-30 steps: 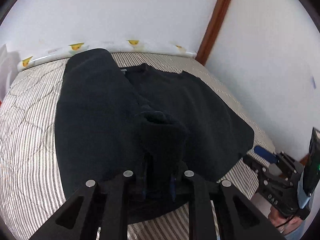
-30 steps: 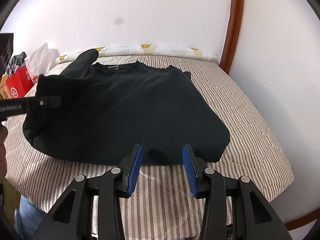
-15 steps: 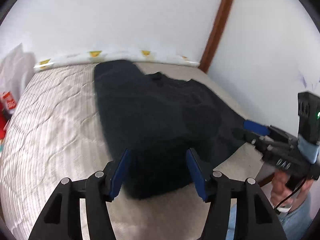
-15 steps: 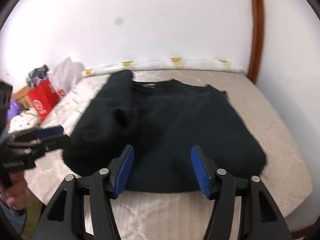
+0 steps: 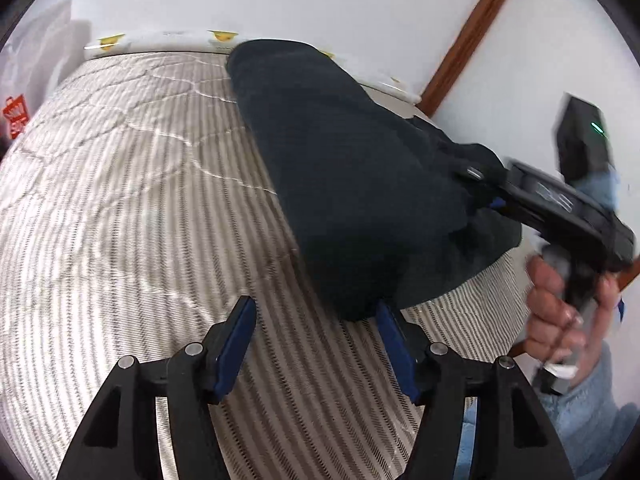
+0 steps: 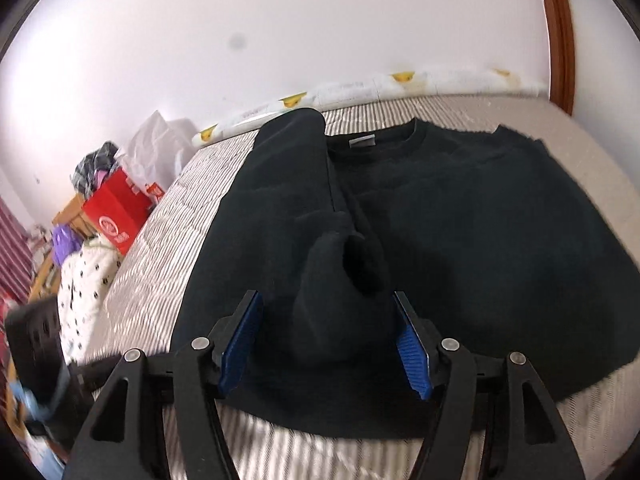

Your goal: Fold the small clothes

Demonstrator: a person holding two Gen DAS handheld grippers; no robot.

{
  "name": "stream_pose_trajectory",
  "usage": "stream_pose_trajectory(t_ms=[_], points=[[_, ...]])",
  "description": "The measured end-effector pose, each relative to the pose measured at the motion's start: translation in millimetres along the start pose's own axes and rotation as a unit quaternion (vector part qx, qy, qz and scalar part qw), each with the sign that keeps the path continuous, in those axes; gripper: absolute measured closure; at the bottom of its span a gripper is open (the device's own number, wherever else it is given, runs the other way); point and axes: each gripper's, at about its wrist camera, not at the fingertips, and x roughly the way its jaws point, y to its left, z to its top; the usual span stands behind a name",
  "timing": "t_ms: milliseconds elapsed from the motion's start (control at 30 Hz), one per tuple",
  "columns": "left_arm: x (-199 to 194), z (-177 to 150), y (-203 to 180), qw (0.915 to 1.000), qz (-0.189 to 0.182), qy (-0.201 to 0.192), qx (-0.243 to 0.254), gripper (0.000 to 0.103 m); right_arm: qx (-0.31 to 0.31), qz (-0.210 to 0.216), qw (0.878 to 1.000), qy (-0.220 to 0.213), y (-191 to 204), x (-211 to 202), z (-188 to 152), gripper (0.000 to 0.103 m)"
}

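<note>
A black sweatshirt (image 6: pixel 460 240) lies on the striped bed (image 5: pixel 120 220), one sleeve folded over; left gripper (image 5: pixel 316 344) and right gripper (image 6: pixel 328 344), jaws just opened, stand wide, gripping nothing

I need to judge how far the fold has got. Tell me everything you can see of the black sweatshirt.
The black sweatshirt is a dark, soft, fleecy-looking pullover with a ribbed round neck and a pale label inside the collar. It lies flat on the striped bed cover, collar toward the wall. One side is already folded in over the body, and its sleeve runs down the front, the cuff bunched between the right gripper's open jaws. The other side lies unfolded. The left gripper is open at the hem's near edge.
</note>
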Motion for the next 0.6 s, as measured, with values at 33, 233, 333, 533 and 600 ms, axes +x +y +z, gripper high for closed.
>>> stream_pose_trajectory(t_ms=[33,233,333,533,600], points=[[1.9,0.4,-1.8,1.0000,-0.004,-0.001,0.001,0.043,0.004,-0.002,1.000,-0.001,-0.6,7.3,3.2,0.039],[12.0,10.9,-13.4,0.9999,0.002,-0.010,0.000,0.043,0.026,0.004,1.000,-0.007,-6.7,35.4,17.6,0.077],[18.4,16.0,-25.0,0.9998,0.007,-0.016,0.004,0.043,0.002,-0.006,0.999,-0.038,-8.0,21.1,24.5,0.088],[31.1,23.1,-58.1,0.9989,0.018,-0.025,0.036,0.043,-0.007,-0.053,0.993,-0.107,-33.5,-29.2,34.8,0.089],[36.0,27.3,-69.3,0.9987,0.011,-0.025,0.044,0.043,-0.006,-0.073,0.990,-0.123,-49.9,-45.5,36.7,0.090]])
